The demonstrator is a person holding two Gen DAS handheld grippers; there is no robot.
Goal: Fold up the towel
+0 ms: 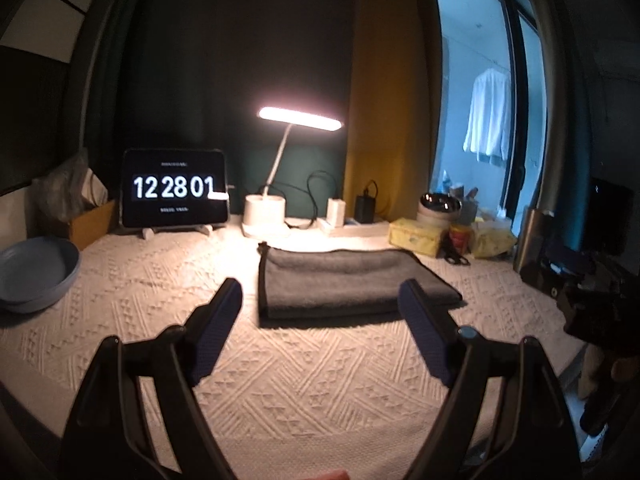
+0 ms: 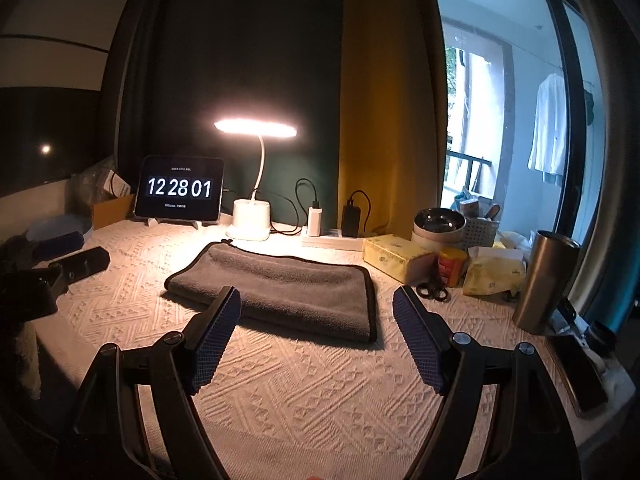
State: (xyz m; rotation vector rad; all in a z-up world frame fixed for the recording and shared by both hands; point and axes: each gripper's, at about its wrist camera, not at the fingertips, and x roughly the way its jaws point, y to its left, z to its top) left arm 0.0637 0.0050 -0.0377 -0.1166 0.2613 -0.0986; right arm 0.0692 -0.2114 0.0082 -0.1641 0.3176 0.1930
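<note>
A grey towel (image 1: 344, 284) with a dark hem lies folded flat in a rectangle on the cream textured tablecloth (image 1: 280, 380); it also shows in the right wrist view (image 2: 280, 288). My left gripper (image 1: 320, 296) is open and empty, held above the cloth just short of the towel's near edge. My right gripper (image 2: 316, 300) is open and empty, hovering before the towel's near edge. The left gripper also shows at the far left of the right wrist view (image 2: 60, 264). The right gripper shows at the right edge of the left wrist view (image 1: 592, 300).
Behind the towel stand a lit desk lamp (image 2: 252, 216), a tablet clock (image 2: 179, 188), chargers on a power strip (image 2: 332, 236). At the right are tissue packs (image 2: 396, 256), scissors (image 2: 432, 290), a metal tumbler (image 2: 544, 280), a phone (image 2: 576, 372). A blue bowl (image 1: 32, 272) sits left.
</note>
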